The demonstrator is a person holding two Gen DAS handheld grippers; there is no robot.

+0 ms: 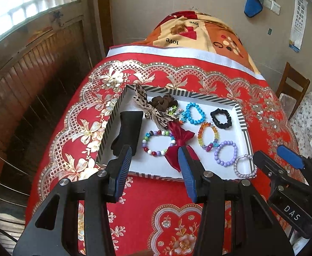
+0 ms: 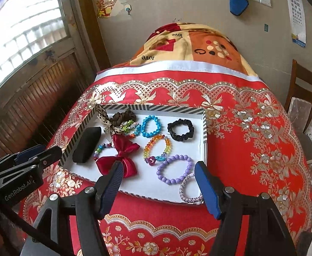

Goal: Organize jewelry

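A white tray with a striped rim (image 1: 111, 125) (image 2: 205, 128) lies on the red cloth. It holds a black case (image 1: 128, 132) (image 2: 87, 145), a red bow (image 1: 179, 140) (image 2: 121, 157), a multicoloured bead bracelet (image 1: 158, 141), a blue bracelet (image 1: 195, 113) (image 2: 150, 125), a black scrunchie (image 1: 221, 119) (image 2: 180, 130), an orange bracelet (image 2: 158, 147), a purple bracelet (image 1: 225, 153) (image 2: 174, 169) and a silver bracelet (image 1: 244, 166) (image 2: 188, 188). My left gripper (image 1: 156, 162) is open at the tray's near edge. My right gripper (image 2: 158, 177) is open over the near right corner. Both are empty.
A leopard bow (image 1: 143, 100) and a brown scrunchie (image 1: 163, 101) lie at the tray's far left. A patterned blanket heap (image 1: 198, 32) sits at the table's far end. A wooden chair (image 2: 305, 91) stands at the right, a wooden door (image 1: 27, 85) at the left.
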